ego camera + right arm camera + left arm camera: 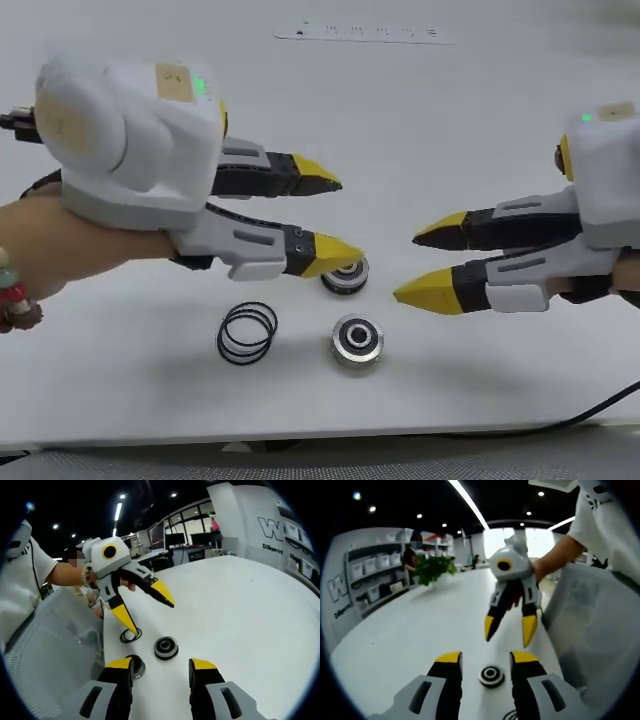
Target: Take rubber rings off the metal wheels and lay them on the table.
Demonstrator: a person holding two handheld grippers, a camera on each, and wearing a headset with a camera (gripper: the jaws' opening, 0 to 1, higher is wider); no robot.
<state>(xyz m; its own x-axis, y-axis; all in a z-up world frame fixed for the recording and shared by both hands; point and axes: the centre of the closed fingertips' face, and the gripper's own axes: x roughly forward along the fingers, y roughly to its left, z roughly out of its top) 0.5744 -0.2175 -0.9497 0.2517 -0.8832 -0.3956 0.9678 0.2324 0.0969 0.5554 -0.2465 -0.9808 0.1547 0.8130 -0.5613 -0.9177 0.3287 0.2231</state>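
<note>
Two metal wheels lie on the white table (pixel 420 120): one (pixel 346 276) partly under the left gripper's lower finger, the other (pixel 357 338) nearer the front edge. A small pile of black rubber rings (pixel 246 332) lies left of the near wheel. My left gripper (pixel 340 217) hovers open above the far wheel (pixel 491 676), nothing between its fingers. My right gripper (pixel 428 262) hangs open to the right, facing the left one, also holding nothing. In the right gripper view the wheels (pixel 166 647) (pixel 136 666) and rings (pixel 130 635) lie just ahead of the jaws.
A cable (pixel 600 405) runs along the table's front right edge. A flat strip (pixel 365 33) lies at the far side. In the left gripper view a person stands by shelves and a green plant (pixel 432 569) at the table's far end.
</note>
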